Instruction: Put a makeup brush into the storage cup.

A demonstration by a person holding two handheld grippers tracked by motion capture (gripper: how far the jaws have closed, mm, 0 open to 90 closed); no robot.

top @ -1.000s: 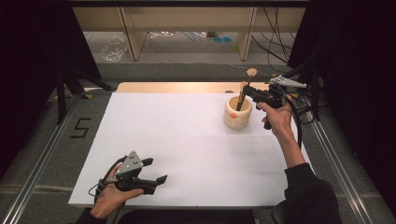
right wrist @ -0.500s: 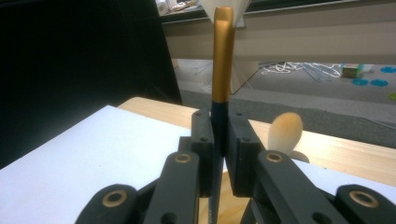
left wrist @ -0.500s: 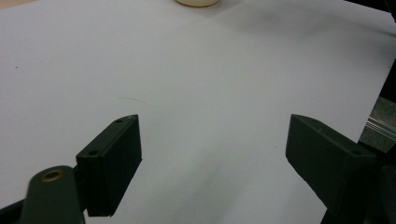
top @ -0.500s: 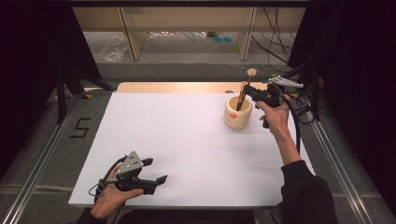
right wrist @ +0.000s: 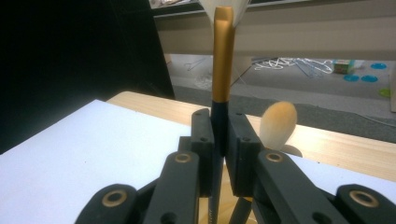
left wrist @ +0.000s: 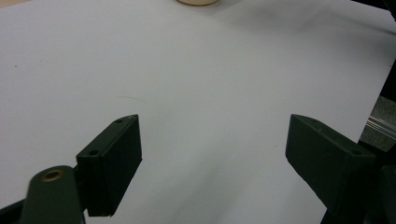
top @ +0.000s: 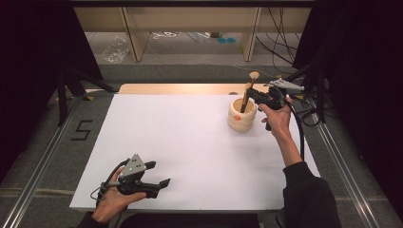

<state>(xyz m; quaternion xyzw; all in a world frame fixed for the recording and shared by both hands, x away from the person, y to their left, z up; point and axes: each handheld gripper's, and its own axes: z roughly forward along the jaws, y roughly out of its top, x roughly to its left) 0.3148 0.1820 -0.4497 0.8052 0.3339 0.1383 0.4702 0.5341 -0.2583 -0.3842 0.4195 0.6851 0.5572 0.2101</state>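
A pale wooden cup (top: 241,118) stands on the white tabletop (top: 190,137) at the far right. My right gripper (top: 253,95) is just above the cup's rim. It is shut on the dark handle of an upright brush (right wrist: 222,60) with a gold ferrule and white bristles. A tan round brush head (right wrist: 278,125) shows just behind the jaws, and a tan round brush head (top: 254,75) tops the shaft above the cup. The left gripper (top: 159,174) rests open near the front edge, its fingers (left wrist: 114,163) wide apart over bare white surface. The cup's base (left wrist: 196,2) is far ahead.
A strip of bare wood (top: 180,89) runs behind the white sheet. Beyond it are shelf legs (top: 130,33) and loose items on the floor. Metal rails (top: 342,166) flank both sides of the table. Cables (top: 297,128) trail from the right gripper.
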